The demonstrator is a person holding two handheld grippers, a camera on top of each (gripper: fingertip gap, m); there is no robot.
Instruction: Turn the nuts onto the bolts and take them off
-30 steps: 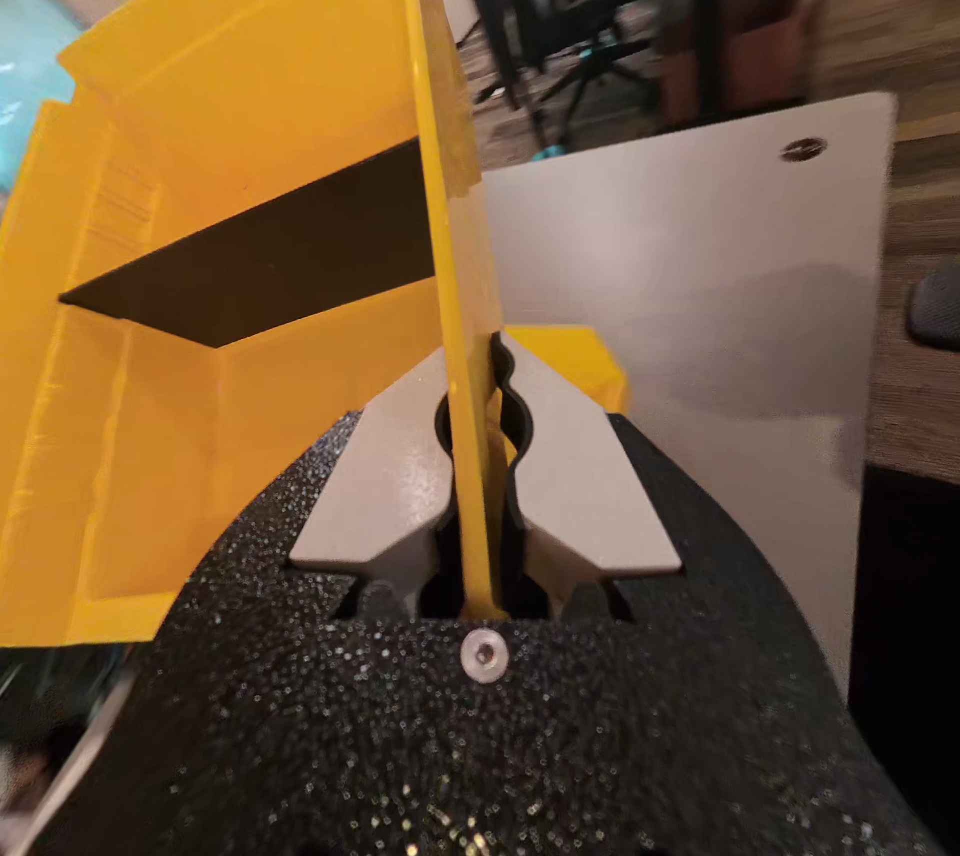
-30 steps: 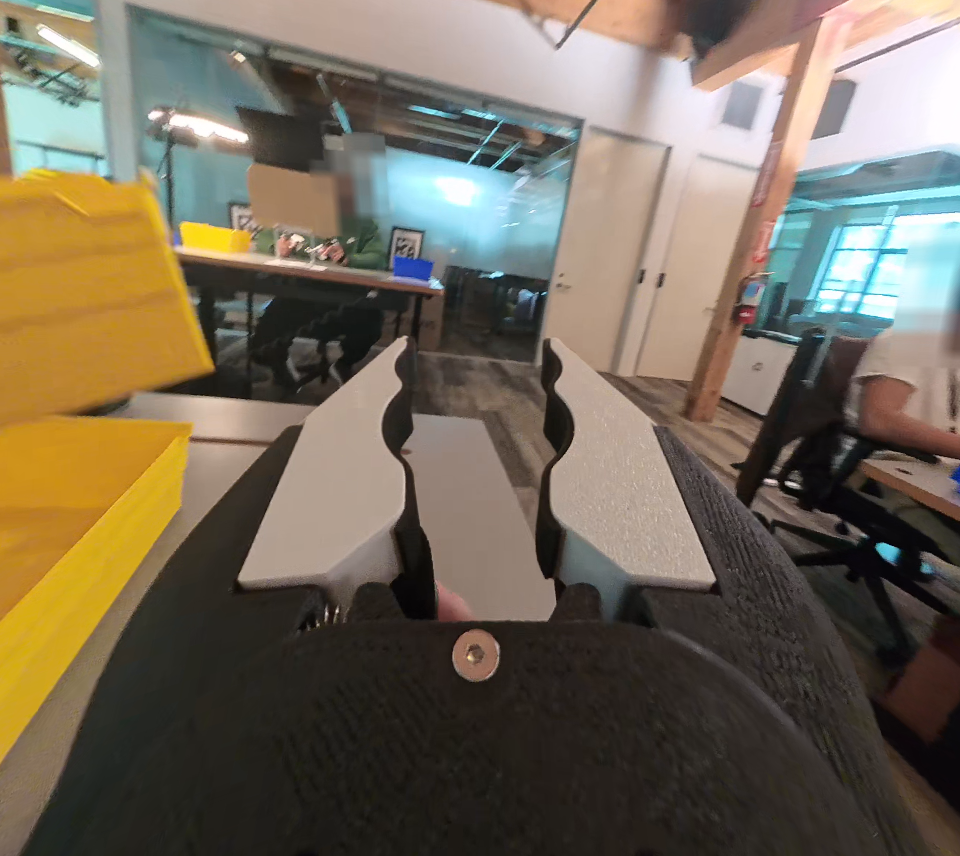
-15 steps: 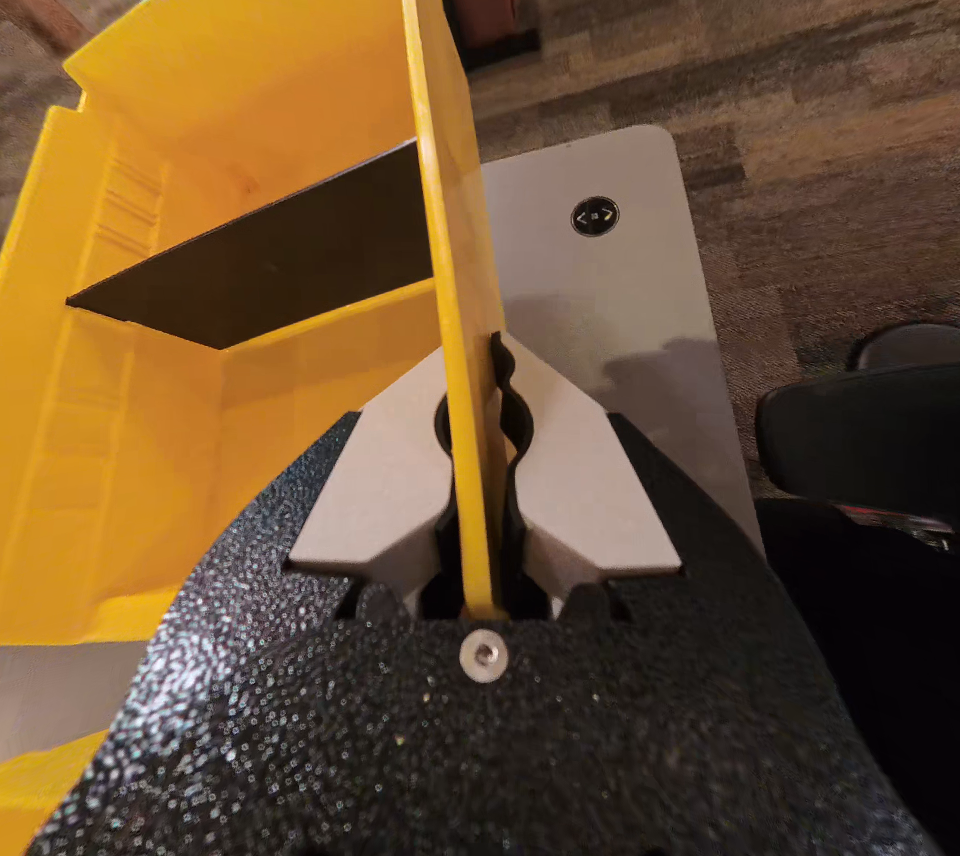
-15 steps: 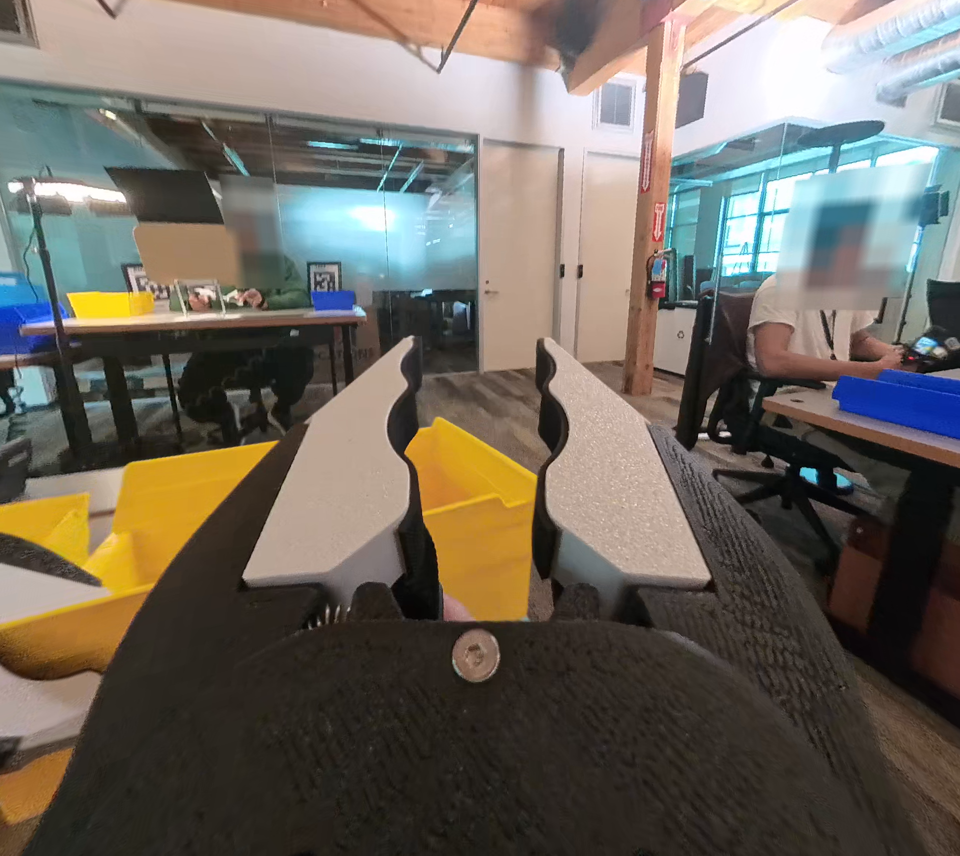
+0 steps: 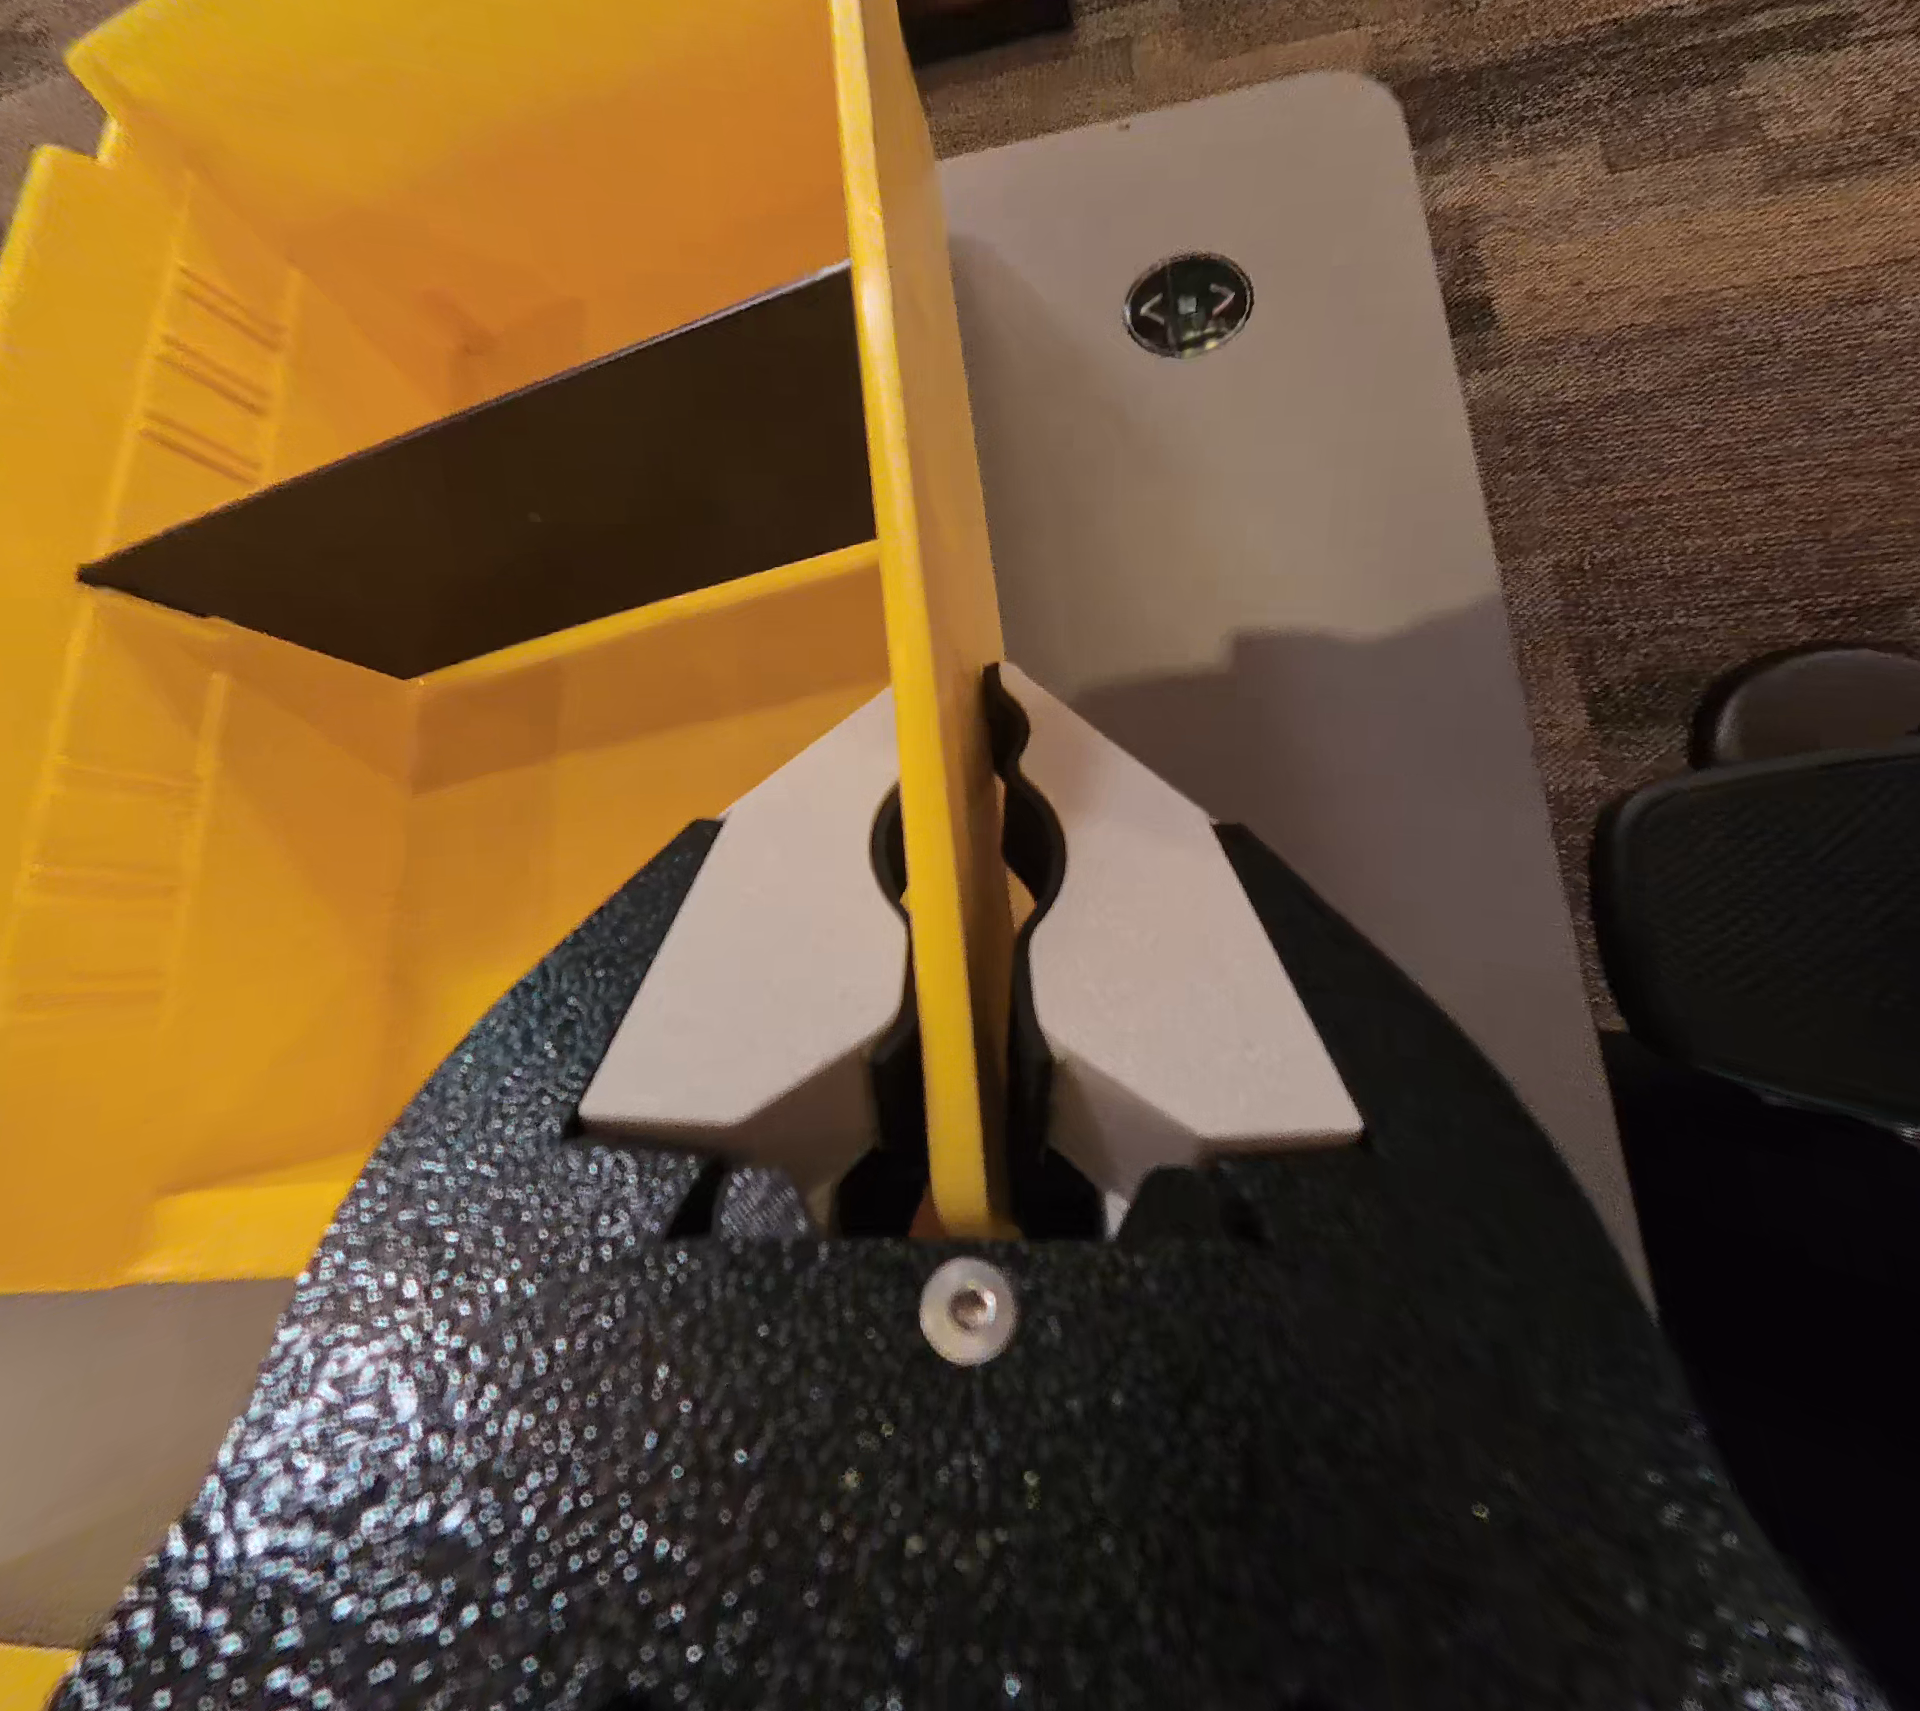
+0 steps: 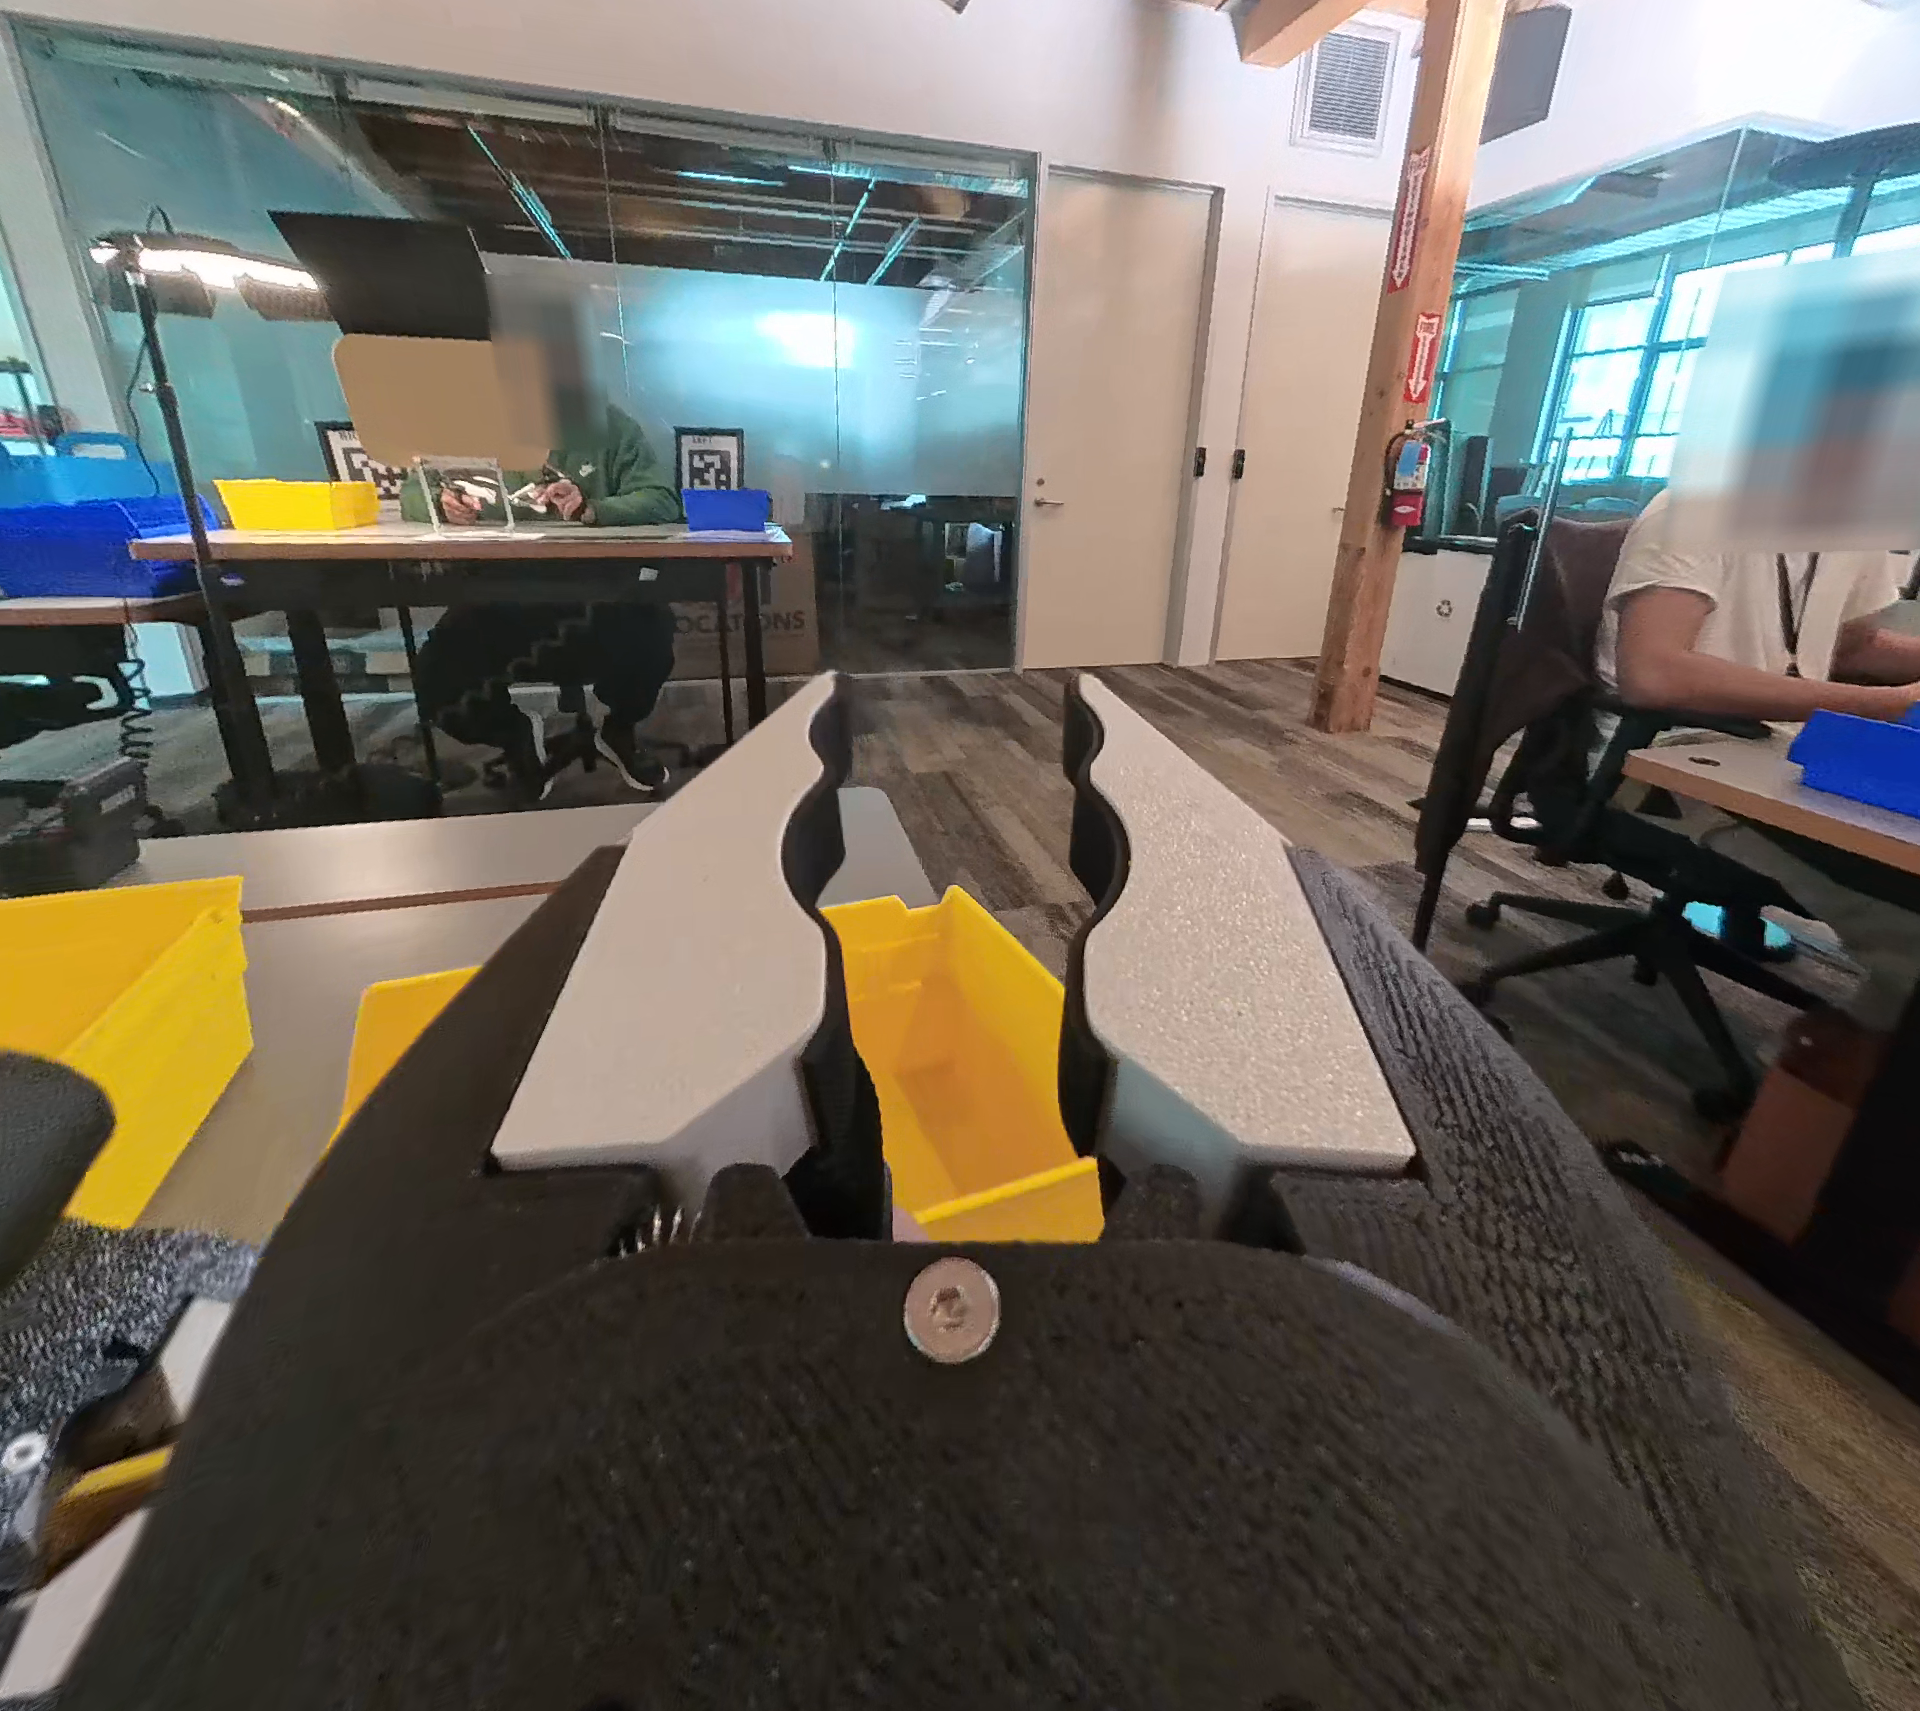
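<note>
Your left gripper (image 5: 951,840) pinches yellow bin (image 5: 436,227) side wall, frame centre, to carry it over table (image 5: 1247,518). Your right gripper (image 6: 951,788) gapes empty, ready. Nuts, bolts nowhere visible.

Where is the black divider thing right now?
In the left wrist view, the black divider sits across the inside of the yellow bin, left of the wall that the left gripper pinches.
</note>
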